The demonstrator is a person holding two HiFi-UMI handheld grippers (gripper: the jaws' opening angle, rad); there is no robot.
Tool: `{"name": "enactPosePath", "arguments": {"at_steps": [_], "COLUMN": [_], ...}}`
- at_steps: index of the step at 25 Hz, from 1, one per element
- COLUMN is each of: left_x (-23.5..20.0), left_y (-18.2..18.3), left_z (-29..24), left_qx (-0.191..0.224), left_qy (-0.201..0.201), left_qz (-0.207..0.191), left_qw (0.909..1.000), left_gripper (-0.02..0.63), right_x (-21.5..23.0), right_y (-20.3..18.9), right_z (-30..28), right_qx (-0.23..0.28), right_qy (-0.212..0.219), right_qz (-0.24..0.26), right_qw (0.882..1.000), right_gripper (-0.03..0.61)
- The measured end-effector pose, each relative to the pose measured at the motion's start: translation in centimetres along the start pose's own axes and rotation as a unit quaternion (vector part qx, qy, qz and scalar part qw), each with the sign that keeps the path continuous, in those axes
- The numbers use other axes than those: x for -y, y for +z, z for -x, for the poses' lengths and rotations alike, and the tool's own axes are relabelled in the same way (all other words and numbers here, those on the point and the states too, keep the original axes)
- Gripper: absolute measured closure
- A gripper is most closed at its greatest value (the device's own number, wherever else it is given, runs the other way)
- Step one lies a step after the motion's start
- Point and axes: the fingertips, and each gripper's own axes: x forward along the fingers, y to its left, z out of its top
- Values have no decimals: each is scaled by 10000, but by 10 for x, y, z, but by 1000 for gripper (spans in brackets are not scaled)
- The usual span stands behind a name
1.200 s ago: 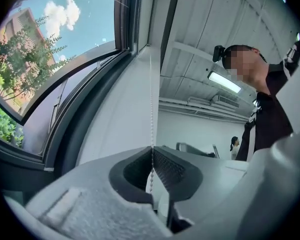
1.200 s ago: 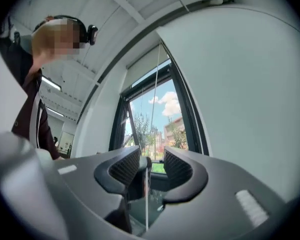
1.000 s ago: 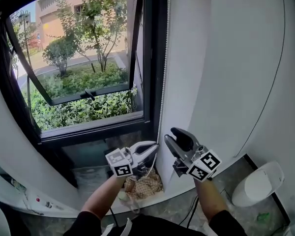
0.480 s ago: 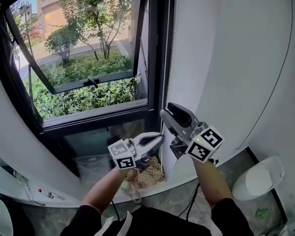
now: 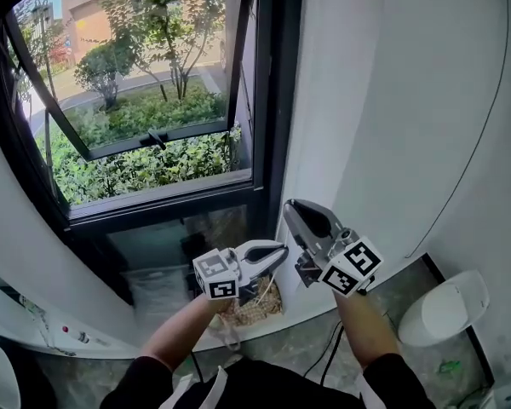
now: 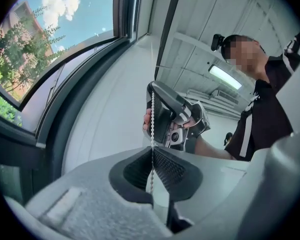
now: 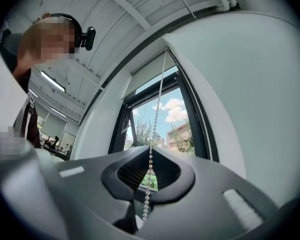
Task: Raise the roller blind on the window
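The blind's white bead chain (image 6: 152, 119) hangs beside the dark window frame (image 5: 277, 100). My left gripper (image 5: 277, 248) is shut on the chain, which runs down between its pads (image 6: 153, 156). Just above it on the same chain, my right gripper (image 5: 291, 207) has just been closing. In the right gripper view its jaws meet on the bead chain (image 7: 156, 114) at the pinch point (image 7: 150, 154). The left gripper view shows the right gripper (image 6: 172, 119) close above along the chain. The pale blind (image 7: 152, 70) is visible only at the window's top.
The hinged window pane (image 5: 153, 66) stands open onto shrubs and trees. A white wall (image 5: 392, 100) with a thin black cable (image 5: 475, 156) fills the right. On the floor below are a woven basket (image 5: 251, 309) and a white bin (image 5: 443, 313).
The right gripper's jaws, apart a second ago, now meet on the chain, a little higher beside the frame. The left gripper has sunk slightly, still gripping the chain.
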Motion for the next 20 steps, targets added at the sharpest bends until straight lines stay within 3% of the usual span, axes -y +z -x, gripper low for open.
{"name": "enactPosePath", "arguments": {"at_steps": [3, 6, 8, 9, 10, 12, 15, 18, 20], "left_x": [-10, -11, -6, -5, -6, -12, -18, -9, -2], "left_y": [-69, -141, -160, -158, -147, -105, -13, 72, 109], "left_z": [11, 27, 37, 41, 43, 43, 33, 9, -7], "left_qx": [-735, -1573, -1704, -1614, -1440, -948, -89, 570, 774], "left_qy": [198, 275, 241, 233, 234, 273, 249, -61, -311], "left_qz": [413, 898, 1093, 1125, 1105, 879, 303, -83, -187], "left_qw": [9962, 9831, 9790, 9802, 9831, 9912, 9992, 9983, 9963], "left_gripper": [603, 601, 592, 534, 483, 470, 468, 468, 457], "right_x": [1, 10, 11, 10, 8, 4, -1, -5, -8], "right_y": [-69, -143, -160, -160, -157, -153, -151, -150, -151], "right_z": [20, 48, 63, 66, 68, 68, 64, 60, 58], "right_qx": [-724, -1553, -1568, -1488, -1432, -1397, -1359, -1392, -1451], "right_qy": [-87, -209, -250, -251, -242, -202, -144, -69, -34], "right_qz": [-130, -209, -557, -712, -767, -672, -639, -591, -508], "right_qw": [9972, 9874, 9857, 9860, 9864, 9877, 9886, 9885, 9881], "right_gripper": [563, 563, 563, 563, 563, 563, 563, 561, 561]}}
